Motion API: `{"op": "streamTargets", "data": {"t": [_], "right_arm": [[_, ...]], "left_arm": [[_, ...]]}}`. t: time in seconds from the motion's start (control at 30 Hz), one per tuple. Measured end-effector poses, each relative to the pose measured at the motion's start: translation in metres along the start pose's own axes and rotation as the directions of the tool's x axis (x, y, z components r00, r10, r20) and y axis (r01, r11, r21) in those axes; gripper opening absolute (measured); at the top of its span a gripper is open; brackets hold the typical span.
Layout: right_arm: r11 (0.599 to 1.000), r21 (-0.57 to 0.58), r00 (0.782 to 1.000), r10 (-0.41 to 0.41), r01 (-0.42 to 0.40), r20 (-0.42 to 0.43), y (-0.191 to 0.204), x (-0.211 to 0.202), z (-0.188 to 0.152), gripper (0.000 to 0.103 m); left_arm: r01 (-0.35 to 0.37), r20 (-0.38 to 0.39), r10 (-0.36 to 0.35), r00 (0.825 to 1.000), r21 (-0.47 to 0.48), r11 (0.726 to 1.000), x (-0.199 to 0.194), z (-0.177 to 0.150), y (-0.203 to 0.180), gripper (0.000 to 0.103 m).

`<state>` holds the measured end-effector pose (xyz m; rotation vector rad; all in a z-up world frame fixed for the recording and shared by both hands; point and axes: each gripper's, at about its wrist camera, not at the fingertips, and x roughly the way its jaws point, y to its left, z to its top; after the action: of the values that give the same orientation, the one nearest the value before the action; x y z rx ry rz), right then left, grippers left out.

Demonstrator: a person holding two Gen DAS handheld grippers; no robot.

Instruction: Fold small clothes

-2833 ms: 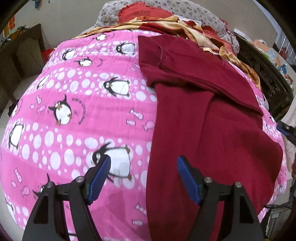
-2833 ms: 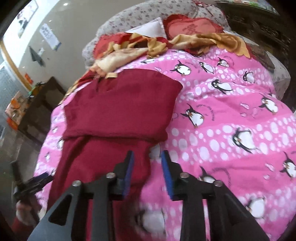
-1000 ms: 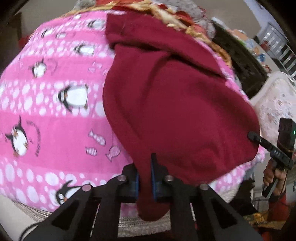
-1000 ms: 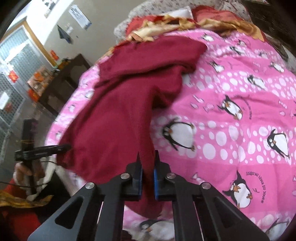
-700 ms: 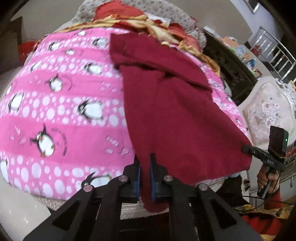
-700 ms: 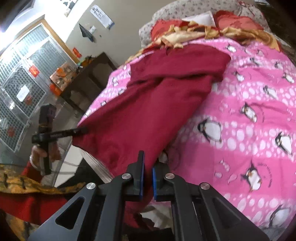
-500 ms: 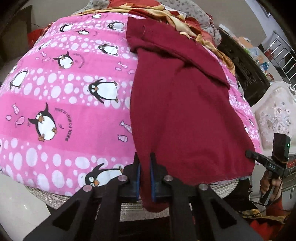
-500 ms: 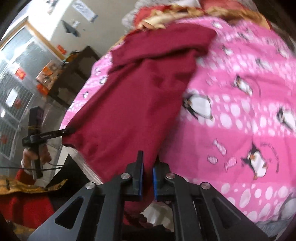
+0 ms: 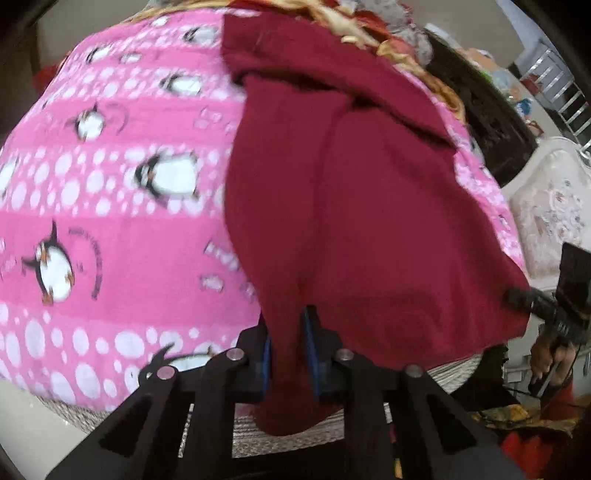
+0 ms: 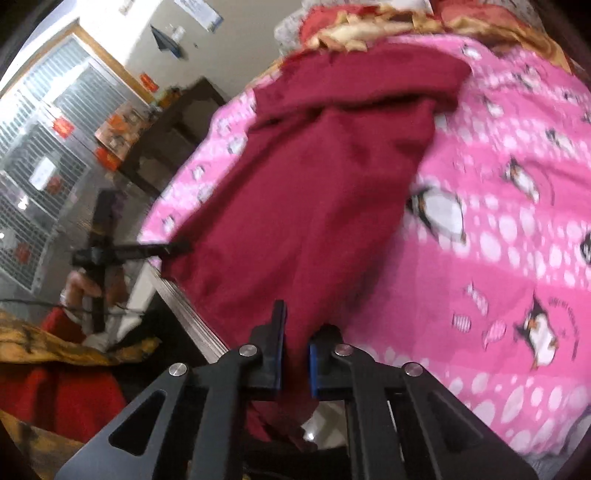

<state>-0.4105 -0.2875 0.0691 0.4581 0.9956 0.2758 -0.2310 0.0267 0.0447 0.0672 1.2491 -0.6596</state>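
A dark red garment (image 9: 351, 192) lies lengthwise on a pink penguin-print bedspread (image 9: 110, 192), its far end folded over near the pillows. My left gripper (image 9: 286, 350) is shut on one near corner of its hem. My right gripper (image 10: 294, 354) is shut on the other near corner of the garment (image 10: 314, 184). The near hem is lifted off the bed and stretched between both grippers. Each gripper shows in the other's view, the right one (image 9: 517, 295) and the left one (image 10: 173, 249) at the hem's far corner.
Red and tan bedding and pillows (image 10: 369, 26) are piled at the head of the bed. A dark cabinet (image 9: 480, 107) and a pale patterned chair (image 9: 550, 206) stand on one side, a dark table (image 10: 177, 129) on the other. The bed edge (image 10: 184, 306) is just below the hem.
Both grippers closed on the near hem corners and lifted the hem off the bed. Since half a second ago they have moved closer over the bed, hem still held.
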Motion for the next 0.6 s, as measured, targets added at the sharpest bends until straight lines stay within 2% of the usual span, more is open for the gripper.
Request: {"op": "streamTargets", "data": {"t": [0.07, 0.2, 0.33, 0.4, 0.6], "right_arm": [[1.000, 0.005, 0.998, 0.027, -0.027, 0.057, 0.002, -0.012, 0.012, 0.021], [0.998, 0.022, 0.986, 0.060, -0.064, 0.154, -0.004, -0.025, 0.040, 0.020], [0.999, 0.017, 0.969, 0.027, -0.032, 0.245, -0.009, -0.028, 0.075, 0.020], [0.999, 0.033, 0.958, -0.002, -0.008, 0.287, -0.015, -0.028, 0.095, 0.020], [0.995, 0.093, 0.937, -0.074, 0.045, 0.341, -0.036, -0.022, 0.139, 0.020]], "left_arm": [[0.029, 0.042, -0.029, 0.999, -0.013, 0.999, -0.014, 0.012, 0.000, 0.014], [0.049, 0.145, -0.042, 0.988, -0.045, 0.998, -0.035, 0.044, 0.006, 0.012], [0.077, 0.222, -0.058, 0.973, -0.079, 0.994, -0.039, 0.084, 0.007, 0.010], [0.064, 0.252, -0.041, 0.967, -0.082, 0.995, -0.036, 0.103, 0.007, 0.010], [0.029, 0.309, 0.000, 0.951, -0.092, 0.995, -0.030, 0.148, 0.013, 0.010]]}}
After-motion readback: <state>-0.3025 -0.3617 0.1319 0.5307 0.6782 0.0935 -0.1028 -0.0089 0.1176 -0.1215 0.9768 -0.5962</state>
